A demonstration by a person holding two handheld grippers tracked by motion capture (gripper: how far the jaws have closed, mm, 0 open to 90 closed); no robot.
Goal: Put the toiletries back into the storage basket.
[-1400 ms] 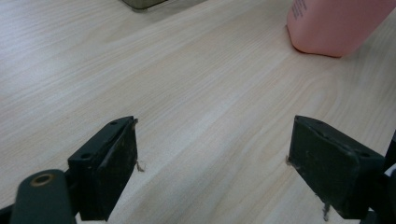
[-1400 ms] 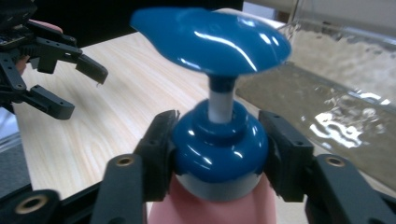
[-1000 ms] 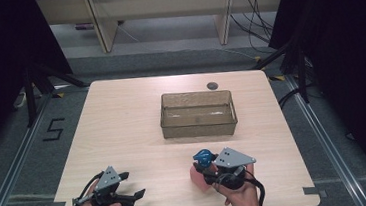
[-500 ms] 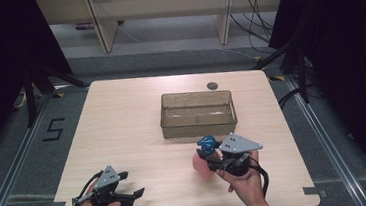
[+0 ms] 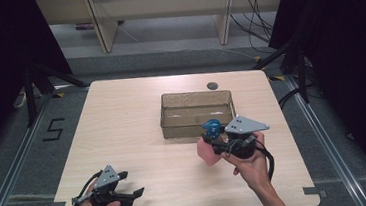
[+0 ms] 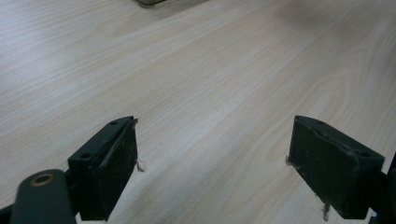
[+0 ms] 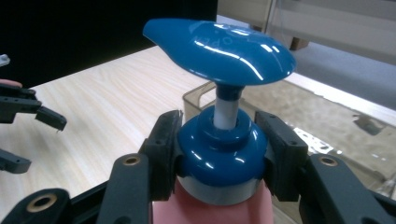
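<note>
At the near left corner of the counter (image 5: 122, 118) the left tongs (image 5: 137, 192) rest low in a hand, jaws spread wide with bare wood between them; in the left gripper view the black pads (image 6: 119, 163) are blocky and matte, with a few frayed threads at their edges. The counter is pale wood laminate with a fine straight grain and rounded corners, and its middle lies open between the two hands. Right of centre stands a bin (image 5: 197, 113), a rectangular box of smoky clear plastic with thin walls, open at the top. Behind its far right corner a small dark round disc (image 5: 212, 85) lies flat on the wood. Just near the bin's near right corner, the right tongs (image 5: 209, 143) are clamped on a bottle (image 5: 207, 152), held off the counter: its body is soft pink, and the right gripper view shows the jaws pressing either side of the glossy blue collar (image 7: 219, 149), with a white stem and a broad blue pump head (image 7: 219, 44) above. The bin sits directly beyond the bottle. Around the counter the floor (image 5: 29, 146) is grey, with a painted mark at left, metal rails, and pale shelving legs at the far side under dark surrounds.
</note>
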